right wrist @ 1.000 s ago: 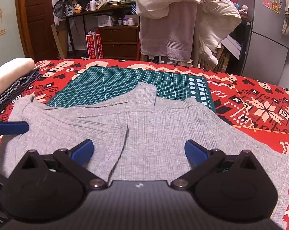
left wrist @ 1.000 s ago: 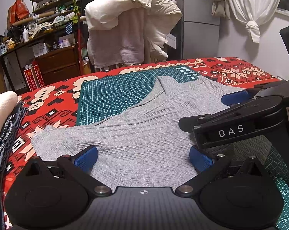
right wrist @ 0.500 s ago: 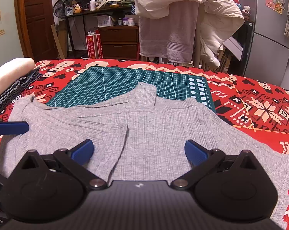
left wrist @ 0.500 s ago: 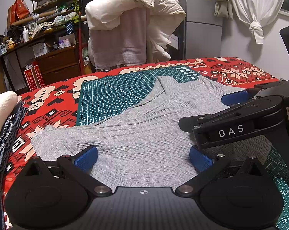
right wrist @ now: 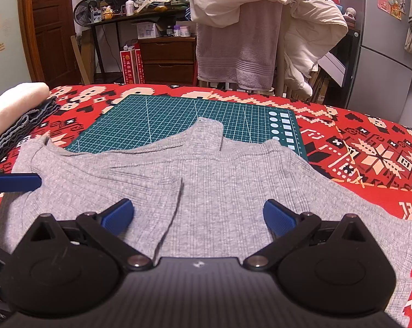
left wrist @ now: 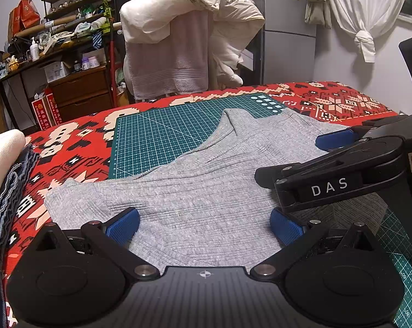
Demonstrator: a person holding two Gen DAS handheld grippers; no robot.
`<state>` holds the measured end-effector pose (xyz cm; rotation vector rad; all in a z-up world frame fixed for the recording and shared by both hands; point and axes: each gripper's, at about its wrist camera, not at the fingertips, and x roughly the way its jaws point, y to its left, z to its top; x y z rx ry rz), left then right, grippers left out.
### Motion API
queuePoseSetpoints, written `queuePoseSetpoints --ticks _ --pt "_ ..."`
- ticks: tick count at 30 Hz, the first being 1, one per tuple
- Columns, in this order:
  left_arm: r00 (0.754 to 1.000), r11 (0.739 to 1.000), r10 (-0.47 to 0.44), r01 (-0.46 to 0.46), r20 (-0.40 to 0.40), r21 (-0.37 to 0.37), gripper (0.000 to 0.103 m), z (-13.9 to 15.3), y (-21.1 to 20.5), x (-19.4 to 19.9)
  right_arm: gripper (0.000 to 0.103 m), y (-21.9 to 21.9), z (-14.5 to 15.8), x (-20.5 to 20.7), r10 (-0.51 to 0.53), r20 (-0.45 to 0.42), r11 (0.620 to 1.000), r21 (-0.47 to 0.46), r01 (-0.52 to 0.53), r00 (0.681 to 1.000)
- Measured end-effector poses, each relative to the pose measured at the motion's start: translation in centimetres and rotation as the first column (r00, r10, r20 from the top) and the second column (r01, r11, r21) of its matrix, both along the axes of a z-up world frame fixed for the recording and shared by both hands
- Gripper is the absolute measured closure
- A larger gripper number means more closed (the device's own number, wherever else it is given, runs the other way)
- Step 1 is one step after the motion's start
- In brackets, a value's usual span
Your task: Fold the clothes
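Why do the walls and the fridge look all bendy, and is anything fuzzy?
Left wrist view: the fisheye lens bows the fridge and darkens the corners; the grey top is sharp. Right wrist view: the door curves too; nothing looks blurred, lighting is even.

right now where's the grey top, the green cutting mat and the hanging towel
grey top (right wrist: 227, 180): right wrist view, ribbed body
green cutting mat (right wrist: 178, 120): right wrist view, bare grid
hanging towel (right wrist: 233, 46): right wrist view, middle
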<state>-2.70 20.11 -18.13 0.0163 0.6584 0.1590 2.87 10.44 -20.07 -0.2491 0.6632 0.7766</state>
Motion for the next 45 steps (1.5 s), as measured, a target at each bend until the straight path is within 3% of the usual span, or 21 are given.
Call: queuePoseSetpoints --ticks 45 --pt "1.000 1.000 0.003 -0.003 -0.001 0.001 0.000 -0.07 0.07 0.27 0.000 0.04 -0.13 0.06 -0.001 0.003 1.000 -0.001 0.001 1.000"
